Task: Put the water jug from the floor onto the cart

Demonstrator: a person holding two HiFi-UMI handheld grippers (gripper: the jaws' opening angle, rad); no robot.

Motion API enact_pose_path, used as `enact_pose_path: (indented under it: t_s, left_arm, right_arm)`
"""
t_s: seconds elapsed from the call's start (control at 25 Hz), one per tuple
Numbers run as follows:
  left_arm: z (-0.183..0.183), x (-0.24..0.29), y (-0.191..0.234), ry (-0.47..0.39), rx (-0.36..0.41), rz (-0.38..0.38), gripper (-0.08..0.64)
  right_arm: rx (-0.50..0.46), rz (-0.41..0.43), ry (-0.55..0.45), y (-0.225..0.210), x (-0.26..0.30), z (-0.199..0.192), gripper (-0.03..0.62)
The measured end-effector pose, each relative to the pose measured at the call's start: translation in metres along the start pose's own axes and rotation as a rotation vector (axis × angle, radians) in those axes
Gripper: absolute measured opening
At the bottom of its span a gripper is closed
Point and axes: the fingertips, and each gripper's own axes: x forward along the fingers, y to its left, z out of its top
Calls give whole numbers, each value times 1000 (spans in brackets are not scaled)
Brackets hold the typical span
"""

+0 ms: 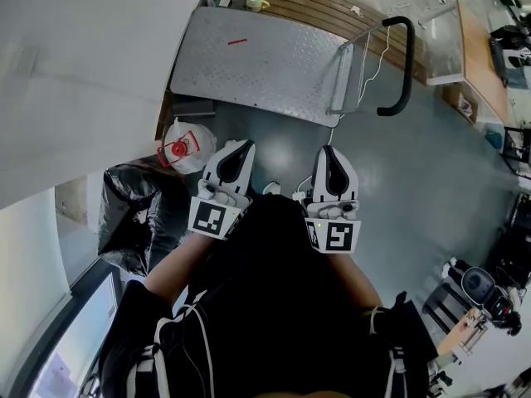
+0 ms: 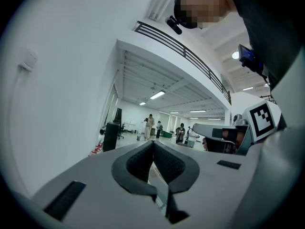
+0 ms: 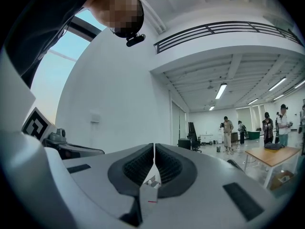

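My black shirt [image 1: 274, 305] is closest, and out past it I hold my left tongs [image 1: 242, 148] and my right tongs [image 1: 328, 151] side by side, flat and pointing toward the metal cart [image 1: 265, 65]. Both tongs are squeezed all the way closed, and there is nothing in either one. The water jug [image 1: 189, 143] with the red cap [image 1: 175, 149] sits on the gray floor [image 1: 398, 181], just left of my left tongs, beside a shiny black bag [image 1: 129, 210] and near the cart's corner, not on the cart.
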Motion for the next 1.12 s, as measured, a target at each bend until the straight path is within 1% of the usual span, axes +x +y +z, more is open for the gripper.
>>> enact_pose_path:
  t_s: [0.16,0.36,0.64,0.8,0.96,1.12]
  left_arm:
    - [-1,2,17,23,8,-25,18]
    - [-4,10,42,45,-18,-22,18]
    - [7,29,63,44,-7,-94,18]
    - [8,33,79,44,-2,-114,18]
    - [16,40,103,23,-23,-85,18]
    - [19,45,120,20,-30,-61,18]
  right_arm:
    - [14,-16,-3,0,19,0,20]
    - [7,-37,1,5,40,2,20]
    - [-9,-93,-11,5,68,9,20]
    - [-14,-111,12,10,83,5,20]
    - [-17,-129,31,15,94,4,20]
    - [-9,-122,44,22,102,2,20]
